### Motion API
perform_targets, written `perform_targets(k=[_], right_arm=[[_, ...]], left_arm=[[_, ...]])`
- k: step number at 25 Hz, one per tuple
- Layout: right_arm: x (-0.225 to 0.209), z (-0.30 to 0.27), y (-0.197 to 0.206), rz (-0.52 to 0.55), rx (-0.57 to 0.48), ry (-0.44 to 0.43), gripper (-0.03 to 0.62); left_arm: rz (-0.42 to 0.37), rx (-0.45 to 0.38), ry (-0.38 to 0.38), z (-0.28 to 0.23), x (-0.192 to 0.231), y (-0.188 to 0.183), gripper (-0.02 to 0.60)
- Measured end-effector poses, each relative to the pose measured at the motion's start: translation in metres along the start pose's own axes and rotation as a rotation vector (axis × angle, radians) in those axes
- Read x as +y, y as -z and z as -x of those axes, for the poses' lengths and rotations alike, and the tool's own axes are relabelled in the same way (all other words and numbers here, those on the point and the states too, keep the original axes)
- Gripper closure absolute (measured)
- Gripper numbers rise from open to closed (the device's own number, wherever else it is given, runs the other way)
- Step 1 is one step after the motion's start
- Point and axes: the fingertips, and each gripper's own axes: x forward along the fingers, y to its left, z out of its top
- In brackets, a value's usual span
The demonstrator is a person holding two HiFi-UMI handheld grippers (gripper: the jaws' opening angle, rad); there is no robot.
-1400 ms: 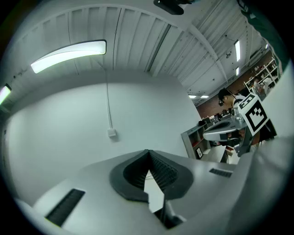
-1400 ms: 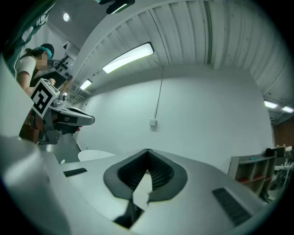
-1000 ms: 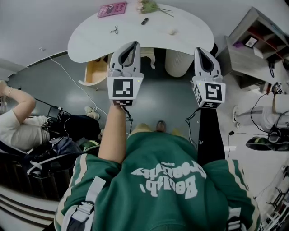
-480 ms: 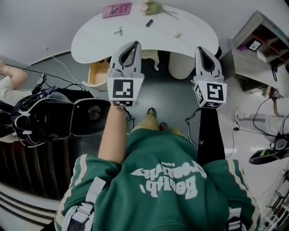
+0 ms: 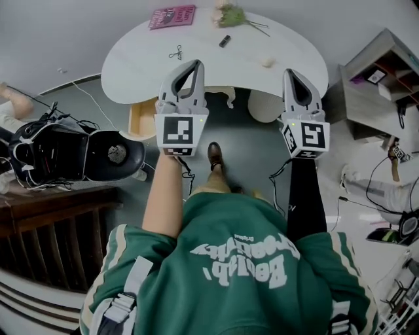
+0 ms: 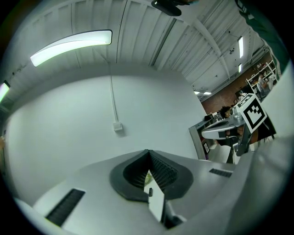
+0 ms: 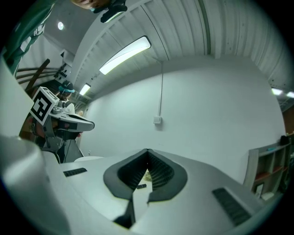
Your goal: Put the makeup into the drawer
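Note:
A white curved table (image 5: 137, 62) lies ahead in the head view. On it are a small black makeup stick (image 5: 224, 40), a metal eyelash curler (image 5: 176, 52) and a small cream piece (image 5: 268, 61). A wooden drawer (image 5: 139, 118) stands open under the table's left end. My left gripper (image 5: 195, 63) and right gripper (image 5: 289, 72) are held level in front of the table's near edge, both shut and empty. The left gripper (image 6: 148, 150) frames the black stick (image 6: 150, 192) below its tips. Below the right gripper's (image 7: 147, 149) tips the same stick (image 7: 141, 186) shows.
A pink book (image 5: 173, 16) and a bunch of flowers (image 5: 230, 14) lie at the table's far edge. A black chair with cables (image 5: 65, 154) and a wooden railing (image 5: 52, 235) stand at the left. At the right is a grey shelf unit (image 5: 380, 78).
The table has come nearer and slid a little right in the head view. The seated person at the left has passed out of view behind the black chair. Both grippers stay shut.

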Motion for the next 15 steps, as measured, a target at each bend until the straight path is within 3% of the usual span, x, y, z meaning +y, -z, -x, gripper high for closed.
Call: perform_targets(k=[15], right_arm=[[0.040, -0.178, 0.000, 0.006, 0.035, -0.062, 0.585]], left_arm=[[0.030, 0.061, -0.049, -0.085, 0.141, 0.071, 0.565]])
